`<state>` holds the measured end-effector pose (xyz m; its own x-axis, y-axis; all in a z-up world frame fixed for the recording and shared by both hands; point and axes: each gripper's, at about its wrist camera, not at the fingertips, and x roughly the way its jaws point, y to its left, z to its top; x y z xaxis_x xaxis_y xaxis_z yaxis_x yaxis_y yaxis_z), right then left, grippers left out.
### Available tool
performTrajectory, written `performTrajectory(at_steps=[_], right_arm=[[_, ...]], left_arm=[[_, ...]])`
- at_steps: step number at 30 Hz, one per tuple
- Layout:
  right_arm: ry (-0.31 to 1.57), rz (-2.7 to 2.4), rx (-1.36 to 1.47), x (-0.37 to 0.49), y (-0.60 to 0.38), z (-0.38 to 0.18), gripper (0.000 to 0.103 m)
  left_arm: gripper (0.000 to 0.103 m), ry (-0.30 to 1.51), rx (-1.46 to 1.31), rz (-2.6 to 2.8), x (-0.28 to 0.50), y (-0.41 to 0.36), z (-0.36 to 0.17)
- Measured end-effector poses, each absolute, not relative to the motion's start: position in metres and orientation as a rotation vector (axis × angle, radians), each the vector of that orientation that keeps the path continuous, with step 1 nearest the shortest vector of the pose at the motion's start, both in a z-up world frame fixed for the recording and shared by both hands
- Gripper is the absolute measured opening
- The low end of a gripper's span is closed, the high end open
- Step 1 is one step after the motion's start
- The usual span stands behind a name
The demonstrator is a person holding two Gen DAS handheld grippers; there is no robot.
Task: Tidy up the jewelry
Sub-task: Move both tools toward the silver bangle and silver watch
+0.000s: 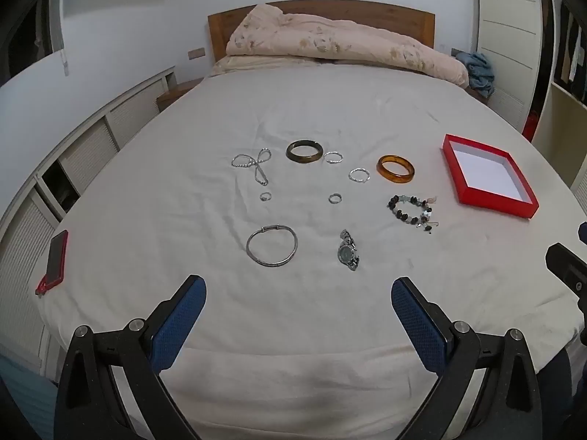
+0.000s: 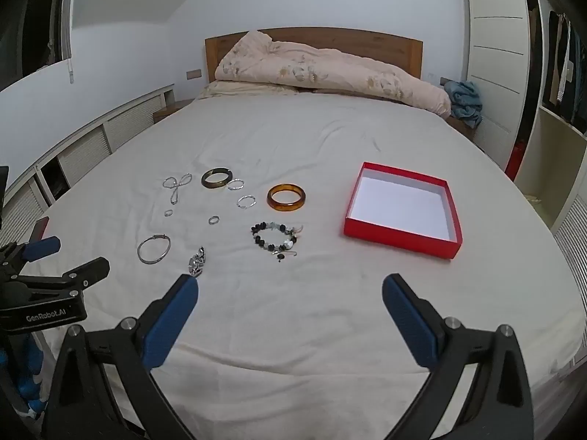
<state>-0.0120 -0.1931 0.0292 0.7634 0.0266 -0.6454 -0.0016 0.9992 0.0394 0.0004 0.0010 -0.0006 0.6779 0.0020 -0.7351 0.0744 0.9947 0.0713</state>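
Two sets of tongs, both gaping as wide as they go and gripping nothing at all. I'm hovering my left tongs (image 1: 299, 295) and right tongs (image 2: 290, 293) over the near end of the bed (image 1: 293, 110), angled down at the sheet, so I'm guessing I'm just sizing things up before the first grab.

All the jewelry is lying spread out flat on the sheet, each piece apart from the rest, which I reckon is so the tongs can get around one piece without dragging a neighbour along. Nearest my left tongs are the thin silver bangle (image 1: 271, 245) and the little watch (image 1: 347, 251). Further back I'm seeing a dark bangle (image 1: 304, 151), an amber bangle (image 1: 395, 169), a beaded bracelet (image 1: 411, 211), a looped chain (image 1: 253, 163) and a handful of small rings, like this ring (image 1: 335, 198).

Over on the right side, the red box (image 2: 400, 240) is sitting open-topped and empty with its white floor showing, well apart from the pieces. I'm figuring that's where everything is going, and it's on my right tongs' side so that hand can do the dropping.

Nothing's in the box yet, so the job's basically not started. Those tiny rings are looking like the fiddly bit on a soft sheet.

A phone (image 1: 57, 256) in a red case is lying off at the left edge.
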Motion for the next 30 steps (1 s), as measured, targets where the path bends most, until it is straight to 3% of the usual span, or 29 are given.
performTrajectory(at_steps=[11,18,25,30], right_arm=[[0.716,0.077,0.08,-0.005,-0.188,0.015,0.101],[0.745,0.132,0.089,0.004,-0.173,0.002,0.1],[0.799,0.202,0.097,0.025,-0.153,-0.017,0.097],[0.842,0.265,0.101,0.05,-0.137,-0.033,0.075]], left_arm=[[0.099,0.8,0.088,0.002,0.001,0.023,-0.008],[0.091,0.815,0.083,0.014,0.013,0.04,-0.023],[0.09,0.887,0.101,0.056,0.032,0.062,-0.041],[0.09,0.923,0.069,0.073,0.051,0.08,-0.057]])
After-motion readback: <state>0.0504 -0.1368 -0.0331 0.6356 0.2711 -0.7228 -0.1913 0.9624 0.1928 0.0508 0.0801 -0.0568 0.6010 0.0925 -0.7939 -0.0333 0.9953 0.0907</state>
